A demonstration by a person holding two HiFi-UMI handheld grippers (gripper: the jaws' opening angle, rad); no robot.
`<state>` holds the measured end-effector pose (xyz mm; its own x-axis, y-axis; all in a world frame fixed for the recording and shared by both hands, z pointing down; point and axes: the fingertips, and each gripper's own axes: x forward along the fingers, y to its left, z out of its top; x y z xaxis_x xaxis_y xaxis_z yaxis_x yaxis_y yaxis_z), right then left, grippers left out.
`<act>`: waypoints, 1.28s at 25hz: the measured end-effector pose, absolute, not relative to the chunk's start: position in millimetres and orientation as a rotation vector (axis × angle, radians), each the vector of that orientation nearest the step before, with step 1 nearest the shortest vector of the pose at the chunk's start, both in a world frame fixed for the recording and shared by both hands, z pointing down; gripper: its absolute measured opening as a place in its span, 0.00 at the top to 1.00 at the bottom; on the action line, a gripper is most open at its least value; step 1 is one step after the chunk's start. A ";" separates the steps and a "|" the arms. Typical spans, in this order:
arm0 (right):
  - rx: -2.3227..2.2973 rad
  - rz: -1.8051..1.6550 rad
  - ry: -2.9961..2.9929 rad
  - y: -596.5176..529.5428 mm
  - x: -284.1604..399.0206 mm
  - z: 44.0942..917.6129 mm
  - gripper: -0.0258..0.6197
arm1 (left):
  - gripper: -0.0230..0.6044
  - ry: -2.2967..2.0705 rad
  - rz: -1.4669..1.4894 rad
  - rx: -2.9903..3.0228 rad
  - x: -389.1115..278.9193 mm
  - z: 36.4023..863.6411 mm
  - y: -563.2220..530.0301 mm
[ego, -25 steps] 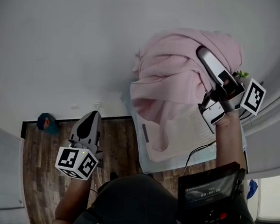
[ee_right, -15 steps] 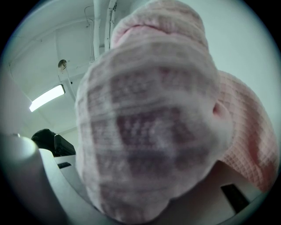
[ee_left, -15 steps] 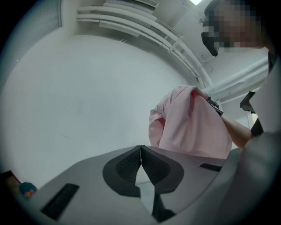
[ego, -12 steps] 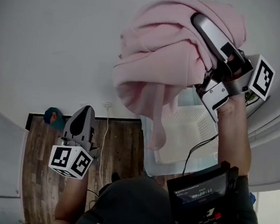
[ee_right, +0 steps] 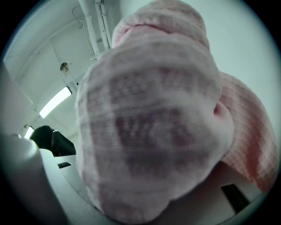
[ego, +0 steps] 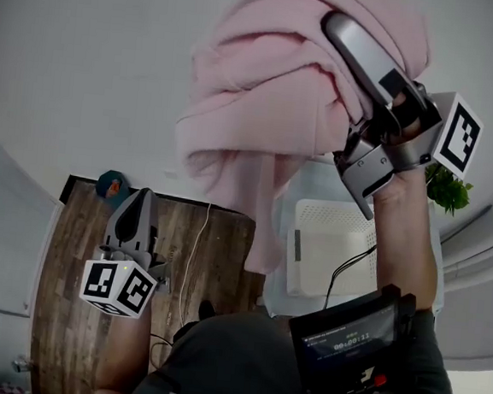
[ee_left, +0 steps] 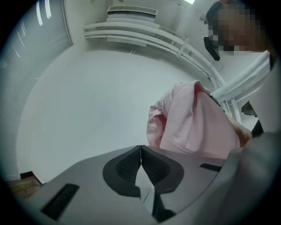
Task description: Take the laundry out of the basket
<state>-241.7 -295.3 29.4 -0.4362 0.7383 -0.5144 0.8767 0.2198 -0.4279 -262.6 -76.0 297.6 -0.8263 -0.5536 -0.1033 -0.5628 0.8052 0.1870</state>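
Pink waffle-knit garment (ego: pixel 255 98) held high over white plastic basket (ego: pixel 340 210).
My right gripper (ego: pixel 339 35) clamps it; my left gripper (ego: pixel 141 198) hangs closed and empty.

right claw (ego: pixel 336 35): tips buried in the pink cloth (ego: pixel 247 97), which fills its own view, close and blurred
pink cloth: top cut off by the head view's upper edge
basket (ego: pixel 332 242): partly hidden behind cloth and arm (ego: pixel 406 240)
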 end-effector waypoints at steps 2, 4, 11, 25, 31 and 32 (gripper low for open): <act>1.554 -1.044 2.315 -284.6 -251.7 56.1 0.58 | 0.95 2.958 0.329 -0.876 -264.5 300.0 -64.8; 1.566 -1.091 2.346 -272.7 -261.4 88.4 0.58 | 0.95 2.971 0.333 -0.851 -266.7 302.0 -54.6; 1.593 -1.227 2.453 -234.7 -270.0 200.7 0.58 | 0.95 2.998 0.314 -0.864 -269.1 311.2 -44.1; 1.595 -1.226 2.592 -213.5 -250.0 312.6 0.58 | 0.95 3.018 0.235 -0.989 -270.7 328.0 -80.2; 1.563 -1.255 2.624 -212.3 -245.6 333.7 0.58 | 0.95 3.029 0.208 -1.023 -268.2 342.6 -91.6; 1.565 -1.244 2.629 -210.7 -244.3 335.8 0.58 | 0.95 3.033 0.200 -1.022 -268.4 345.0 -91.7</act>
